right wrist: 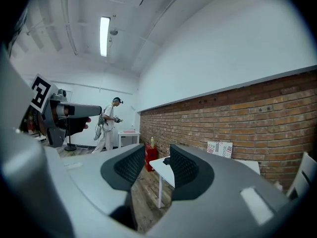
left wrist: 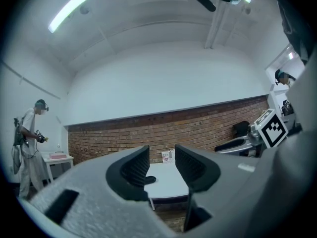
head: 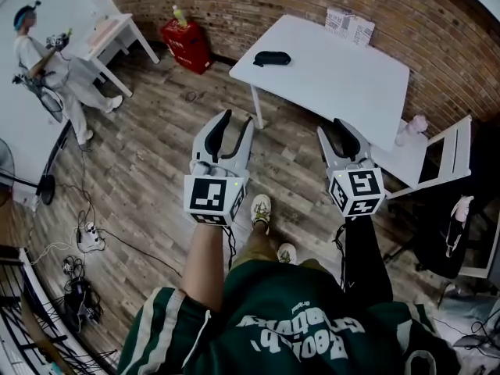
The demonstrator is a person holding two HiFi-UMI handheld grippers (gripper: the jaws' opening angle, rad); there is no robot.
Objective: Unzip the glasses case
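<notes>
The black glasses case (head: 272,58) lies near the left end of a white table (head: 336,84) by the brick wall; in the left gripper view the glasses case (left wrist: 150,180) peeps out beside the left jaw. My left gripper (head: 233,120) and right gripper (head: 344,128) are held level in the air, well short of the table. Both stand open with nothing between their jaws. The left gripper (left wrist: 162,163) frames the far table (left wrist: 168,182); the right gripper (right wrist: 157,163) points at the table's near corner (right wrist: 161,163).
A small cardboard box (head: 349,25) stands at the table's far edge. A red crate (head: 187,44) with a bottle sits by the wall. Another person (head: 47,69) stands at a second white table (head: 109,37) on the left. A white chair (head: 437,158) is at the right. Cables lie on the wooden floor.
</notes>
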